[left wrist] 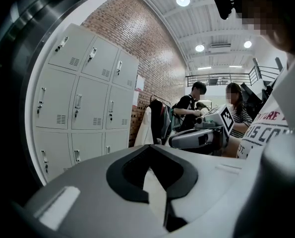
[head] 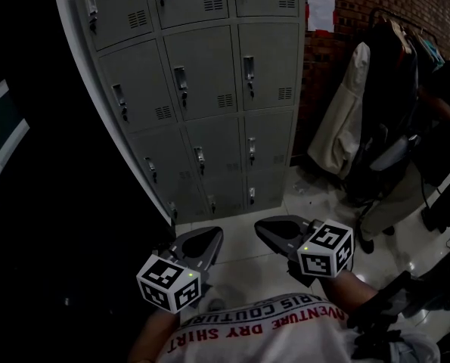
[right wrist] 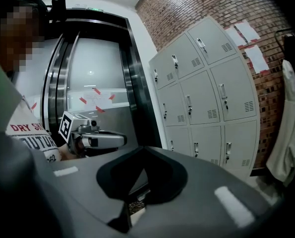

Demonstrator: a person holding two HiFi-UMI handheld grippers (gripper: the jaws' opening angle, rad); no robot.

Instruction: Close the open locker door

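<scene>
Both left gripper (head: 206,240) and right gripper (head: 274,231) closed, empty; grey lockers' (head: 209,74) visible doors all flush.

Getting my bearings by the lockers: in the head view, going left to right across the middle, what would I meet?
Black wall panel with a red, white and green mark → bank of grey metal lockers → hanging white coat → black garments on a rack.

Open floor (head: 236,224) up to lockers (head: 209,74)
</scene>
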